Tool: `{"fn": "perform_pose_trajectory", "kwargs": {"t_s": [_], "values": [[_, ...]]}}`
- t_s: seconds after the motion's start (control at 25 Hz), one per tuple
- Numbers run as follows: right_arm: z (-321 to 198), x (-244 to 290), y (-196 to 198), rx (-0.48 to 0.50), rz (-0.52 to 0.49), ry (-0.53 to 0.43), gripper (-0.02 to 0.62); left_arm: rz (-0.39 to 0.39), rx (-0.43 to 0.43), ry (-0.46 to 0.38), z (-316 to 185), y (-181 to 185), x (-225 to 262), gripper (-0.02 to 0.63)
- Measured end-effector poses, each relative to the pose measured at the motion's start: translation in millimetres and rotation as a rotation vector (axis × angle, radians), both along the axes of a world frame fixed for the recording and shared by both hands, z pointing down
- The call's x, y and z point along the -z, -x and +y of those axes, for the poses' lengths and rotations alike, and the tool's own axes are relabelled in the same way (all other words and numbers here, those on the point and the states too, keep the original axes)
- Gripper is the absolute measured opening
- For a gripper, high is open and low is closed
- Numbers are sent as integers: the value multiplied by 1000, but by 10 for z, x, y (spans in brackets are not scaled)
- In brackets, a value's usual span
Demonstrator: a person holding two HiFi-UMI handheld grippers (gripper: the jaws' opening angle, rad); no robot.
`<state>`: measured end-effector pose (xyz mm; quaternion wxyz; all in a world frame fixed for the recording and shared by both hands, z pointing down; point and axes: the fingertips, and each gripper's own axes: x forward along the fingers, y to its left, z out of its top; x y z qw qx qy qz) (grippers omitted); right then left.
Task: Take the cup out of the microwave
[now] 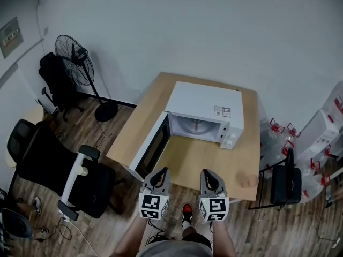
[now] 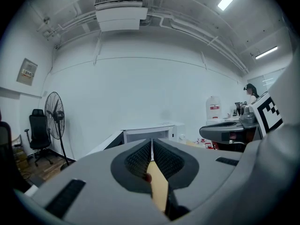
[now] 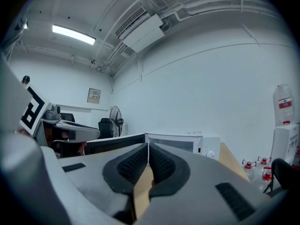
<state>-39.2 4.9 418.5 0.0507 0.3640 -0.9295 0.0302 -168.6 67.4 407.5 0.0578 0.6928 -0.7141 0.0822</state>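
Nearest the person, well in front of the microwave (image 1: 206,103), two forearms reach forward side by side, each carrying a gripper with its square-marker cube (image 1: 154,206) turned upward. The left gripper (image 1: 161,172) points at the microwave's open door (image 1: 151,149), its jaws clenched together with nothing between the pads. The right gripper (image 1: 207,173) points at the microwave's front, nearly level, its jaws likewise pressed closed and empty. Both tips hang over the near edge of the wooden table (image 1: 187,159) that bears the microwave. The cup (image 1: 248,181), pale brown, stands on that table in front of the microwave and off to its control side, near the table's front corner and apart from both grippers; what it holds cannot be made out. The door is swung wide to the side away from the controls. Inside the lit cavity lies a round turntable plate (image 1: 195,125). Two knobs (image 1: 231,140) sit beside the cavity, and a small label (image 1: 222,111) on the microwave's top is too small to read. Beyond the door side stands a floor fan (image 1: 75,52).
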Motion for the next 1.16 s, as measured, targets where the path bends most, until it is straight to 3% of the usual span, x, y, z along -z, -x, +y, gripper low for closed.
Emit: {"fn": "perform_pose_trajectory", "kwargs": {"t_s": [1.16], "values": [[-2,-40,-130,-16,17,-3,20,2,-14,6,-7,-91,-40,34]]}}
